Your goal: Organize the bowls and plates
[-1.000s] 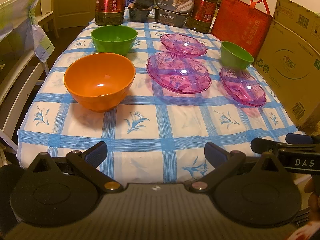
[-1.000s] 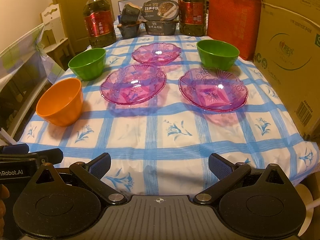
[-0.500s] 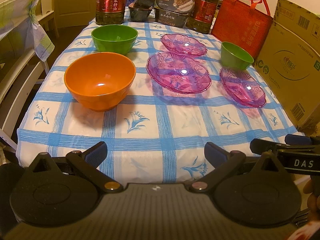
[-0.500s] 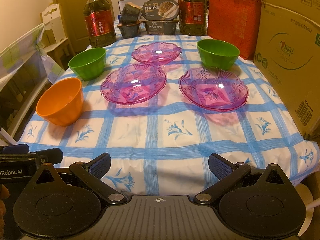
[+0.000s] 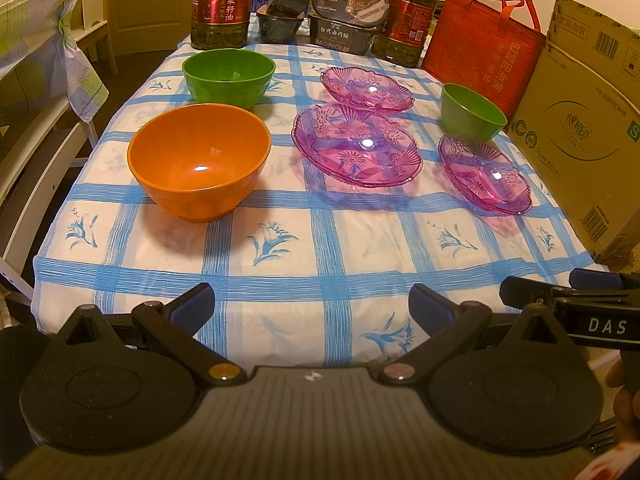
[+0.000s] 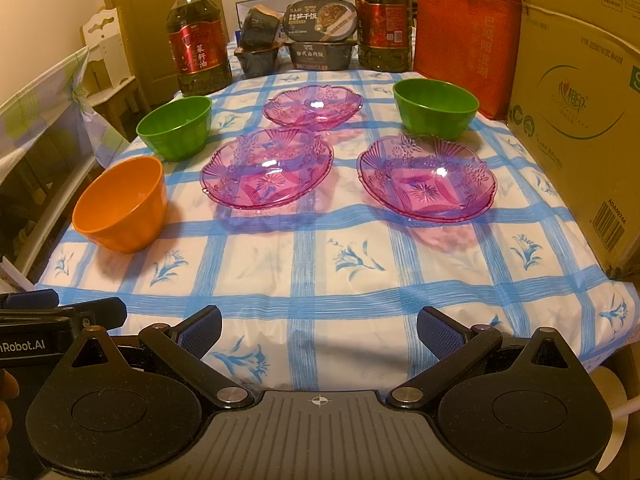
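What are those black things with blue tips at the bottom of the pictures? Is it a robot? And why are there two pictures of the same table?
No robot: a person holds a pinching tool, called a gripper, in each hand. A camera on each one looks forward along its two fingers. One picture comes from the left gripper, the other from the right gripper, so you see the same table from two spots. Both are open and hold nothing. On the checked tablecloth sit an orange bowl, two green bowls, one on the left and one on the right, and three pink see-through plates. Behind them stand oil bottles, food boxes, a red bag and a cardboard box.
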The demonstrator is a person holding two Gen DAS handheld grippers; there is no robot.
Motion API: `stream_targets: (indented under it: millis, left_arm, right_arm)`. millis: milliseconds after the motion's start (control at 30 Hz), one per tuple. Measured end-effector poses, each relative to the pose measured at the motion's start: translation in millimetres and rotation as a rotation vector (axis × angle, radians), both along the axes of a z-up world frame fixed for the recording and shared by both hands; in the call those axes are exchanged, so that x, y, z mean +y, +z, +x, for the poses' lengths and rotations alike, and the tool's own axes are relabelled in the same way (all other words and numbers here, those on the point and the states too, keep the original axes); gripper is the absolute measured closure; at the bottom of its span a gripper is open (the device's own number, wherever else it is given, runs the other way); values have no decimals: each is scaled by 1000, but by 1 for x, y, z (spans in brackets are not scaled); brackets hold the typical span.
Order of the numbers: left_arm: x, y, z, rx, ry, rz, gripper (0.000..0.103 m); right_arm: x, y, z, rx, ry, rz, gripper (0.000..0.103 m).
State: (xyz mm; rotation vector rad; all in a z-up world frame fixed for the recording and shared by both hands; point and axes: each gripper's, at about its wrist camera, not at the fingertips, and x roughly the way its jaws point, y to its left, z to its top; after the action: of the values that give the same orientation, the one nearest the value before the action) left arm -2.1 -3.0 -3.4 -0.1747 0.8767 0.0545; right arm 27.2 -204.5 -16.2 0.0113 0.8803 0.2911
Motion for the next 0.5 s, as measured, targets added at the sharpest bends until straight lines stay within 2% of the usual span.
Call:
stream_targets:
  millis: [500]
  left_arm:
    - [0,0,0,0,0,-1,1]
  right_arm:
    - [-1,1,1,0,-1,0,0]
